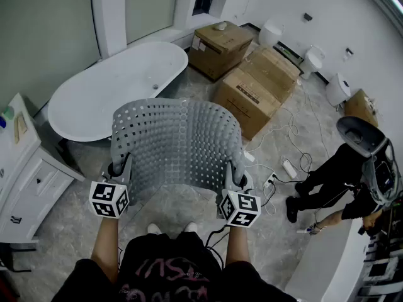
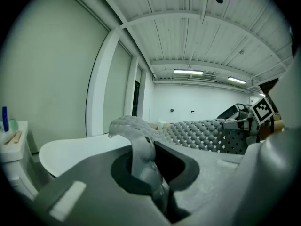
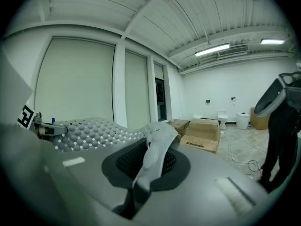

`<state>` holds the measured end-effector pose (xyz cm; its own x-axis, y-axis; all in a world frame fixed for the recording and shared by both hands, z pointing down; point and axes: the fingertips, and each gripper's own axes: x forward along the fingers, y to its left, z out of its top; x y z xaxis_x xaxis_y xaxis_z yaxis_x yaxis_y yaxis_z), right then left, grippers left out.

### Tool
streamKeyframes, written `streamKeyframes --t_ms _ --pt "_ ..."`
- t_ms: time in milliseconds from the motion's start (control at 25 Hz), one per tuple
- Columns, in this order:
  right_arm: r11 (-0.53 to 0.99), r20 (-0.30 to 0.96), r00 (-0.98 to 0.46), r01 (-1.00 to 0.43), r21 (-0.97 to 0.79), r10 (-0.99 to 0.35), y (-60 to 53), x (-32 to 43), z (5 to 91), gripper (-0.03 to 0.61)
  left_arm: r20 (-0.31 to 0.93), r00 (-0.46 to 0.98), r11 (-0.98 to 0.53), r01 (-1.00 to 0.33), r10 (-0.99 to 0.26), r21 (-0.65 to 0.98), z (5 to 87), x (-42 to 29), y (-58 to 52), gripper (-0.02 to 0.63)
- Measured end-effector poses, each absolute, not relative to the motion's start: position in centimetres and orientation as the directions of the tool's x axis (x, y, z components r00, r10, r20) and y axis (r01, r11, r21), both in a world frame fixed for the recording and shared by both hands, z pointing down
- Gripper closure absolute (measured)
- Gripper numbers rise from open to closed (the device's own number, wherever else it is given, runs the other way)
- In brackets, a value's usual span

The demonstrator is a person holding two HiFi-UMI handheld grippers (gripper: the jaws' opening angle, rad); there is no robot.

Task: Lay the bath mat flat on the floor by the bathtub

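Observation:
A grey perforated bath mat (image 1: 176, 140) hangs in the air between my two grippers, bowed like an arch above the floor. My left gripper (image 1: 119, 167) is shut on the mat's left near corner, and the pinched mat edge (image 2: 141, 157) shows between its jaws. My right gripper (image 1: 234, 178) is shut on the right near corner, the clamped mat edge (image 3: 153, 161) folding over its jaws. The white oval bathtub (image 1: 113, 90) stands just beyond the mat, at the left. The mat's studded surface (image 2: 202, 133) stretches across toward the other gripper.
Cardboard boxes (image 1: 252, 80) stand right of the tub. A white cabinet (image 1: 25, 168) is at the left. Cables and a power strip (image 1: 288, 167) lie on the floor at the right, near a crouching person (image 1: 343, 175). Toilets (image 1: 315, 58) line the far wall.

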<state>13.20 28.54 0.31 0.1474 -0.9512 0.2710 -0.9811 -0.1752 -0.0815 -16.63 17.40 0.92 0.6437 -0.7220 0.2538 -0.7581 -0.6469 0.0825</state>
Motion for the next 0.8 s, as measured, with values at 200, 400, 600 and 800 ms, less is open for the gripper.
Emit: streamKeyframes --t_ms 200,400,600,800 --pt "-0.176 0.269 0.148 -0.981 -0.083 -0.952 28.2 12.6 0.5 0.537 0.256 0.641 -0.645 -0.76 -0.723 0.082 1.2 -17.3 17.2 0.598" --pt "-0.174 0.265 0.147 -0.982 -0.079 -0.953 28.4 11.9 0.5 0.537 0.258 0.648 -0.651 -0.754 -0.717 0.087 1.3 -17.6 17.4 0.598" --pt "-0.173 0.26 0.144 -0.981 -0.092 -0.955 28.5 11.4 0.5 0.535 0.253 0.658 -0.659 -0.746 -0.709 0.096 1.6 -17.9 17.5 0.598" --pt "-0.179 0.254 0.15 -0.979 -0.095 -0.955 29.0 11.0 0.5 0.534 0.252 0.676 -0.678 -0.729 -0.692 0.095 1.8 -17.8 18.1 0.598"
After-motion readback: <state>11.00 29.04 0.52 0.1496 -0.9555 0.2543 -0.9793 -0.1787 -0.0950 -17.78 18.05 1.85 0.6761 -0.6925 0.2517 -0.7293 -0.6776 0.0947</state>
